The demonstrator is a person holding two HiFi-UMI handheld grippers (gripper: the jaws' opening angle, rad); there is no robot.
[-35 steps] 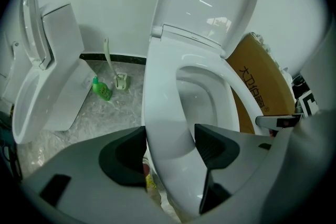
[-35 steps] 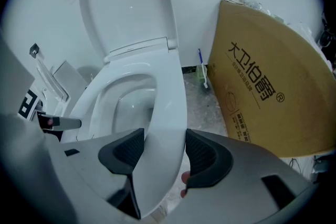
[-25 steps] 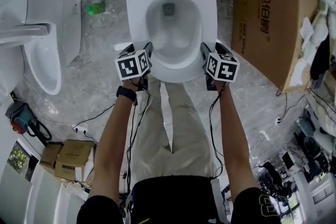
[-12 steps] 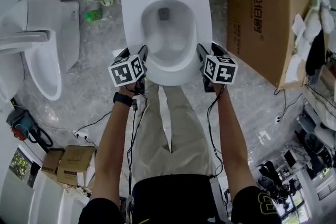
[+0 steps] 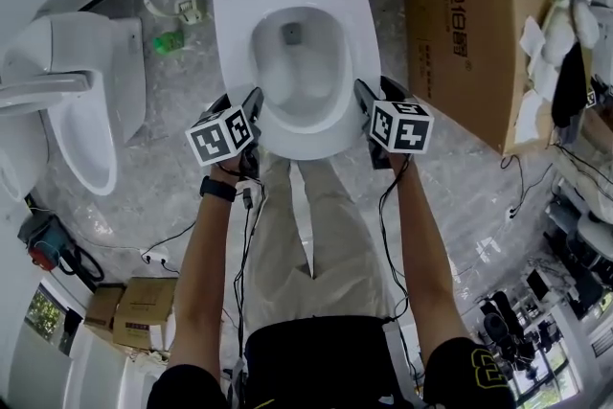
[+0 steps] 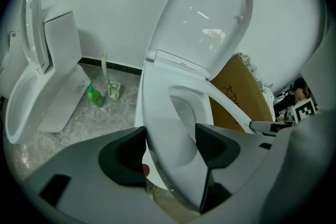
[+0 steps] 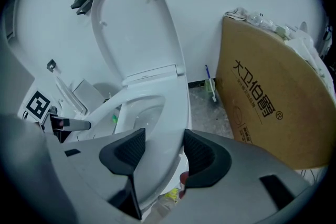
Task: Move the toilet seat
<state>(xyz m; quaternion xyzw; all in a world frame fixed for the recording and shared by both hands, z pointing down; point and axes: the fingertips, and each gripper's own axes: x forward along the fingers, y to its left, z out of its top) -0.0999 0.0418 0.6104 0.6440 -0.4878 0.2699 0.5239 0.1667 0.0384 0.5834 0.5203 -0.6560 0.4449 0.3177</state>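
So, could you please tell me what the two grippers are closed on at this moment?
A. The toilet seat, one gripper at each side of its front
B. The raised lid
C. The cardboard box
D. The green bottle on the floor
A: each gripper view shows the white toilet seat between the pads, and the head view has the left gripper and right gripper flanking its front.
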